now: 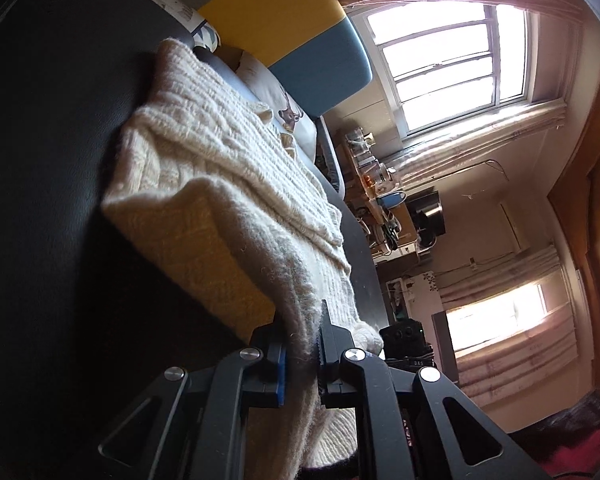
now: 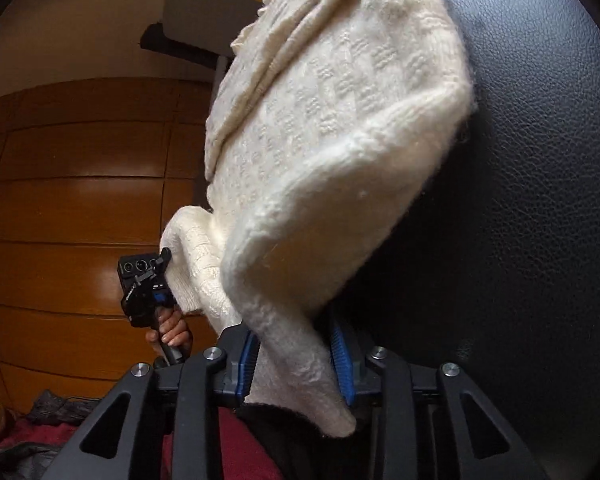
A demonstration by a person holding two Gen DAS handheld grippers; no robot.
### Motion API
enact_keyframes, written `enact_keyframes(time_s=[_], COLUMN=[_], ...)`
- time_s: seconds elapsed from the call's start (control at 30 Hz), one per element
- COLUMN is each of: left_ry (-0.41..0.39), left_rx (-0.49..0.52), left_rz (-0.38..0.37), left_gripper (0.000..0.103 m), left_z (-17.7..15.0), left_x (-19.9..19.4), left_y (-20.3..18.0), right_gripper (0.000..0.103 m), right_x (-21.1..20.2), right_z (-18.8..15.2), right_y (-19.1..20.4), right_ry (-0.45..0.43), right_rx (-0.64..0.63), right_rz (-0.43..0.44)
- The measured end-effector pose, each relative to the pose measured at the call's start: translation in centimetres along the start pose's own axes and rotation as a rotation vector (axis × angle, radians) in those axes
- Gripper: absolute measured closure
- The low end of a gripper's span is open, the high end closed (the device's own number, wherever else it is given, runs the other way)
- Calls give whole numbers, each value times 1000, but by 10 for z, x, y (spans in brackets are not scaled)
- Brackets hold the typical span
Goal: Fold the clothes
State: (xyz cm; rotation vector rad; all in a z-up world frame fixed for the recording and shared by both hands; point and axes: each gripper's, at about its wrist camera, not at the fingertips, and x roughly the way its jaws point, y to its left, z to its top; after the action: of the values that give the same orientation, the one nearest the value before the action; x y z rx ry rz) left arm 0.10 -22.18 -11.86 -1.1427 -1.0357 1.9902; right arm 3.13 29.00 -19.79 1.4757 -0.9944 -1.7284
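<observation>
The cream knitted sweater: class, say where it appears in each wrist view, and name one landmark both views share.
Left wrist view: cream knitted sweater runs from upper left to bottom centre.
Right wrist view: sweater fills the centre, top to bottom.
Shared landmark: black leather surface beneath it.

The surface in front of me is black leather-look upholstery (image 1: 52, 160), pebbled and a little glossy; in my right wrist view its grain (image 2: 540, 200) shows plainly. I cannot tell whether it is a sofa seat or a bed. The cream knitted sweater (image 1: 220, 152) lies directly on it, partly folded, one thick doubled edge raised off the surface toward me. Beyond the sweater, a grey cushion with a deer print (image 1: 288, 116) rests on the same surface.
</observation>
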Motion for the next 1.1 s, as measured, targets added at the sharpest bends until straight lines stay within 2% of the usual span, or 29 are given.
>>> enact_keyframes(time_s=[0.07, 0.13, 0.17, 0.43, 0.6, 0.73, 0.87, 1.0, 1.1], left_ry=[3, 2, 2, -3, -61, -119, -170, -222, -263], left_rx=[-16, -22, -23, -24, -3, -22, -5, 11, 22], left_rz=[5, 6, 10, 11, -41, -108, -165, -211, -220], left_gripper=[92, 92, 92, 92, 92, 92, 92, 92, 92], left_z=[-9, -15, -18, -32, -24, -7, 26, 73, 113], left_x=[-2, -4, -5, -12, -28, -39, -38, -31, -19], left_y=[2, 2, 2, -4, -16, -19, -29, -38, -42], right_gripper=[70, 84, 97, 97, 97, 97, 97, 97, 97], right_x=[2, 10, 14, 26, 20, 5, -12, -29, -29], right_z=[-7, -9, -9, -20, -2, 21, 58, 110, 161], right_y=[3, -3, -7, 25, 45, 62, 70, 81, 73], right_ry=[0, 12, 17, -47, -105, -157, -213, -289, -349], right_rx=[-27, 23, 55, -27, -101, -142, -171, -190, -140], right_rz=[-2, 3, 5, 37, 105, 165, 200, 243, 244])
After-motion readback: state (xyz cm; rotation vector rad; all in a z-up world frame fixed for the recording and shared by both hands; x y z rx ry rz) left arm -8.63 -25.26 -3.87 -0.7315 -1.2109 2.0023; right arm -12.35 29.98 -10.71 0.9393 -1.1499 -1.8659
